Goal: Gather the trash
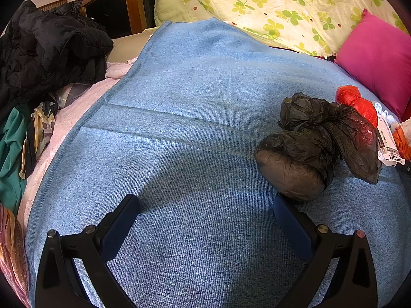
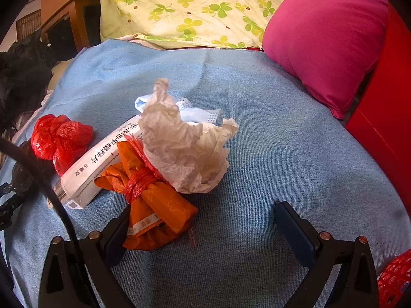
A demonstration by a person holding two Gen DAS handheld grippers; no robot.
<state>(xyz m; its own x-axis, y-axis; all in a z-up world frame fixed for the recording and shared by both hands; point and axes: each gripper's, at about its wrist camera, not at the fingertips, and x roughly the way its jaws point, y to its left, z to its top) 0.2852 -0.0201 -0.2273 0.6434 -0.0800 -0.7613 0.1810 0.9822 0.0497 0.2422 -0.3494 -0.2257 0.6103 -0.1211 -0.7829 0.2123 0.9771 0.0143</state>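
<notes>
Over the blue blanket (image 1: 195, 118) I am holding both tools, and that blanket is serving as my landmark. Nearest me, my left gripper (image 1: 206, 205) is hanging wide open with nothing between its fingers, only blanket. My right gripper (image 2: 203, 213) is also gaping wide and gripping nothing; its left finger is hiding the near corner of the orange packet (image 2: 154, 200), so I cannot tell whether it is touching it. A black cable (image 2: 51, 187) is crossing the right view and cutting off part of the white box (image 2: 95, 164).

Toward the blanket's right side, the knotted black bag (image 1: 316, 141) is lying just beyond my left tool's right finger, and I cannot see what it is holding. Behind it the red bag (image 1: 357, 102) is peeking out, partly covered.

Mid-blanket, crumpled tissue (image 2: 185, 148) is resting against the orange packet, with a blue mask (image 2: 195, 113) half buried behind it. A red mesh scrap (image 2: 393, 277) is being clipped by the frame edge.

At the blanket's far edge, a pink pillow (image 2: 323, 41) and clover-print bedding (image 2: 185, 7) are lying; off its left edge, a black jacket (image 1: 48, 51) is piling up.
</notes>
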